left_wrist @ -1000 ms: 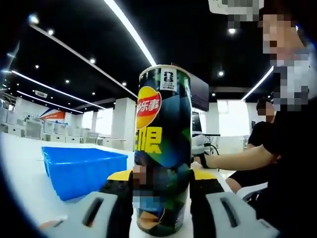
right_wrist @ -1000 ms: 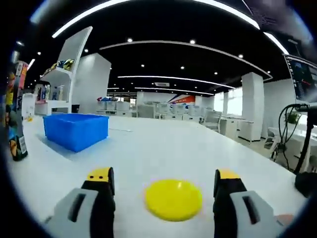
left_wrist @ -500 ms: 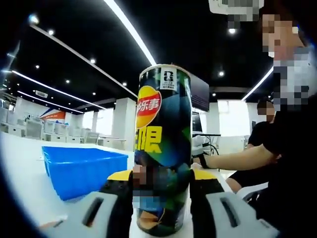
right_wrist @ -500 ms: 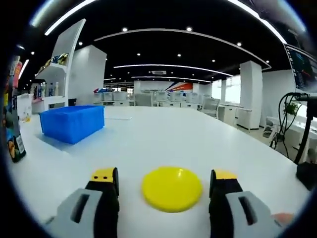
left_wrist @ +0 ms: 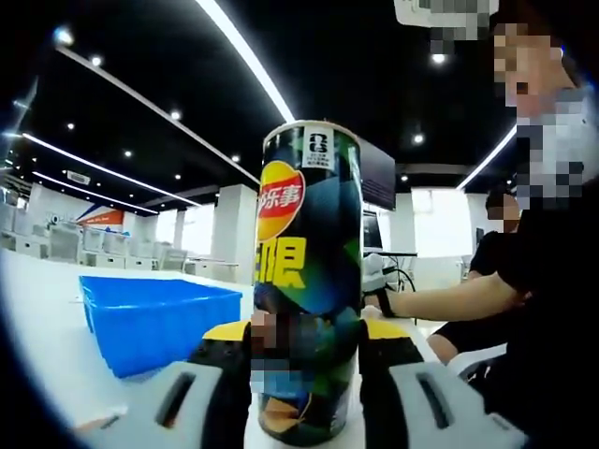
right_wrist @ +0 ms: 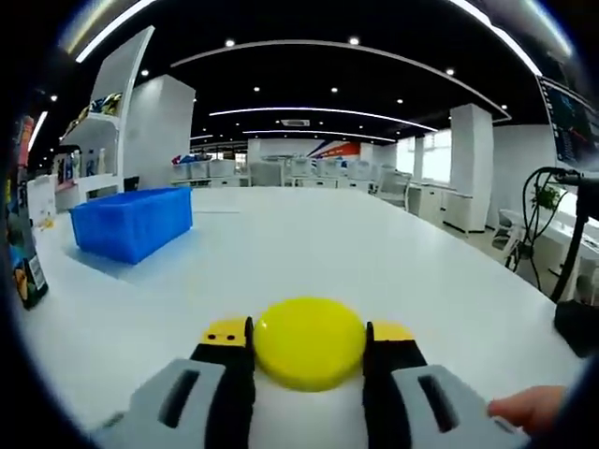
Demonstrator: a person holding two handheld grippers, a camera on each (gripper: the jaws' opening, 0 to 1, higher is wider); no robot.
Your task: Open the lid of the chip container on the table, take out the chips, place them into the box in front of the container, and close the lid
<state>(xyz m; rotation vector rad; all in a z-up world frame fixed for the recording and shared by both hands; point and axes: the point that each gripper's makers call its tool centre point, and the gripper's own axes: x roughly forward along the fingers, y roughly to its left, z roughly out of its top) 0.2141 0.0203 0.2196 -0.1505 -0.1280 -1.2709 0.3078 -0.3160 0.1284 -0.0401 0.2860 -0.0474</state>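
White table [right_wrist: 309, 253] under ceiling light strips [right_wrist: 318, 110]; blue box [right_wrist: 131, 223] rests on it.

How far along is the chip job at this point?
Done: the yellow lid is off the can and lies on the white table. In hand: the left gripper clamps the upright chip can, and the right gripper is shut on the lid. Left: putting the lid back on. The blue box hides its inside, so I cannot tell if the chips are in it.

The can [left_wrist: 307, 281] carries a red-and-yellow logo with white Chinese characters, "乐事", and big yellow characters below, only partly readable.
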